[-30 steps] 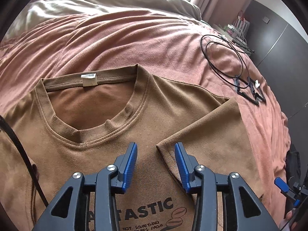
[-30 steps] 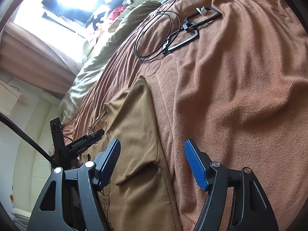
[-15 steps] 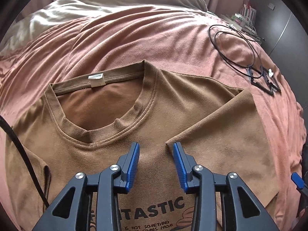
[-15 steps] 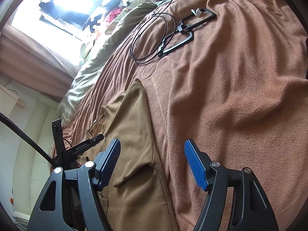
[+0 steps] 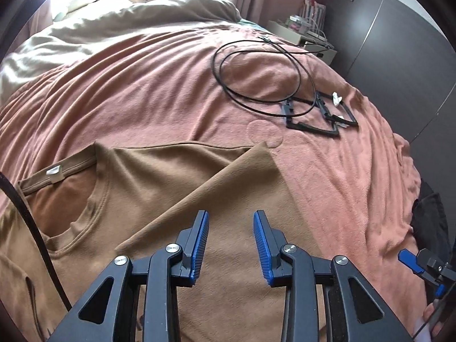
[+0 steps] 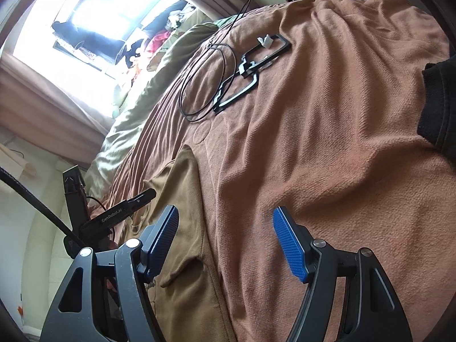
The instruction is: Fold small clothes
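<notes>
A brown T-shirt [image 5: 159, 176] lies flat on the salmon bedspread [image 5: 342, 171], collar [image 5: 94, 199] and white label [image 5: 55, 172] to the left. Its right side is folded over onto the chest as a flap [image 5: 236, 199]. My left gripper [image 5: 230, 216] hovers over that flap; its jaws are closing, and no cloth is pinched between them. My right gripper [image 6: 225, 213] stands open above the shirt's right edge [image 6: 182, 199] and the bedspread, holding nothing. One blue tip of the right gripper [image 5: 410, 259] shows at the far right of the left wrist view.
A looped black cable [image 5: 256, 77] and black frames [image 5: 316, 116] lie on the bedspread beyond the shirt. A pale duvet [image 5: 114, 28] is bunched at the head of the bed. A black garment [image 6: 439, 105] lies at the right edge. Dark wardrobe doors [image 5: 399, 42] stand to the right.
My left gripper has slid to the right across the shirt, from the chest print to above the folded flap, and its jaws have narrowed. The right gripper has shifted slightly, still open.
</notes>
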Demonstrator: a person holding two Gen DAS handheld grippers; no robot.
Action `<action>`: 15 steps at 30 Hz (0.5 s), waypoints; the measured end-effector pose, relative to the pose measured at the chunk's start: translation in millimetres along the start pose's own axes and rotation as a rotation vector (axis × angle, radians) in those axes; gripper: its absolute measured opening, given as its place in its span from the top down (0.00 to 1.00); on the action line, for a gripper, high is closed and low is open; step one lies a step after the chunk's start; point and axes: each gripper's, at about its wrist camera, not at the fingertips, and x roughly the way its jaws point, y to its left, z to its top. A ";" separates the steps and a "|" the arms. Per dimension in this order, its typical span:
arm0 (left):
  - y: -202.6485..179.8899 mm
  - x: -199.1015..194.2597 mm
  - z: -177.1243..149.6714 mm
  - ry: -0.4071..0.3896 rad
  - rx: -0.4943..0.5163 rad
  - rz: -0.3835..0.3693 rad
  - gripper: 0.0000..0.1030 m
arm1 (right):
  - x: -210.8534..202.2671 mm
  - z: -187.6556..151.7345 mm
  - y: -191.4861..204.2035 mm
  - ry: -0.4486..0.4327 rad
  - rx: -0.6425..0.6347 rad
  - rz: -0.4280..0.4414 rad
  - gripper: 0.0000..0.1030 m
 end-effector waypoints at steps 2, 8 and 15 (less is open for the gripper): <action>-9.6 8.3 5.4 0.001 0.013 -0.015 0.73 | -5.0 1.4 -4.1 -0.015 -0.012 -0.022 0.35; -31.2 35.5 23.0 0.006 0.046 -0.033 0.78 | -14.9 2.4 -20.6 -0.035 0.021 -0.055 0.41; -35.3 74.6 34.5 0.034 0.044 0.010 0.86 | -18.4 -0.6 -21.0 -0.024 0.045 -0.058 0.41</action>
